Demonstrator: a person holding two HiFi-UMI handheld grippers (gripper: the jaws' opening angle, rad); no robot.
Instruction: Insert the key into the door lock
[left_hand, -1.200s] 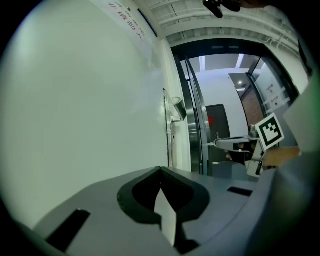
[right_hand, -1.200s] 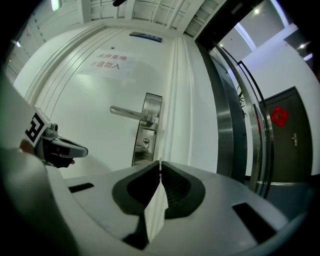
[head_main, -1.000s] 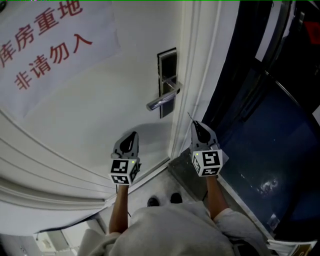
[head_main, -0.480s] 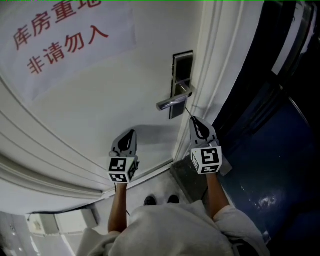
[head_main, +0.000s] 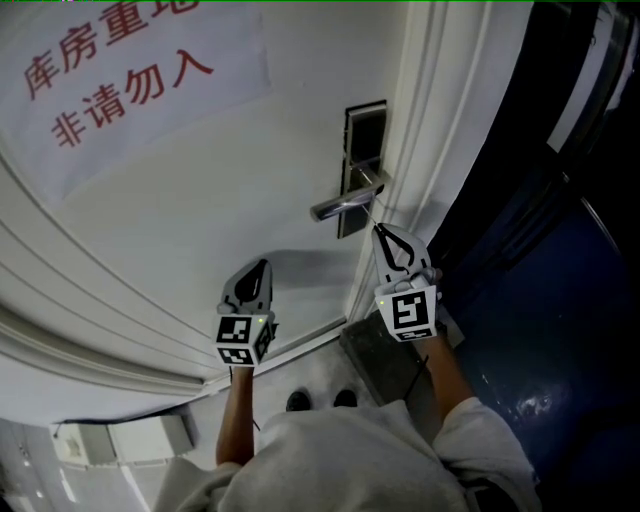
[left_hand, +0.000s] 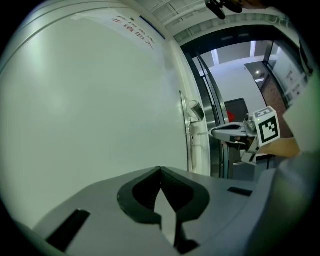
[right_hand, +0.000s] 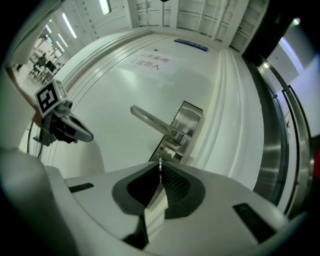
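A steel lock plate (head_main: 362, 150) with a lever handle (head_main: 340, 206) is fixed near the right edge of the white door (head_main: 230, 210). My right gripper (head_main: 379, 229) is shut on a thin metal key (head_main: 373, 212), which points at the plate just below the handle. In the right gripper view the key (right_hand: 160, 164) sticks out past the closed tips (right_hand: 160, 173), short of the lock plate (right_hand: 186, 123). My left gripper (head_main: 263, 267) hangs shut and empty in front of the bare door, left of the lock. Its tips (left_hand: 160, 170) meet.
A paper sign with red characters (head_main: 120, 70) hangs on the door's upper left. The white door frame (head_main: 440, 130) runs beside the lock, with dark glass and a blue floor (head_main: 540, 300) to its right. The person's shoes (head_main: 318, 400) stand by the grey threshold (head_main: 385, 360).
My right gripper rose and moved in toward the lock plate, rolling as it went, so the key now sits under the handle. The left gripper has hardly moved.
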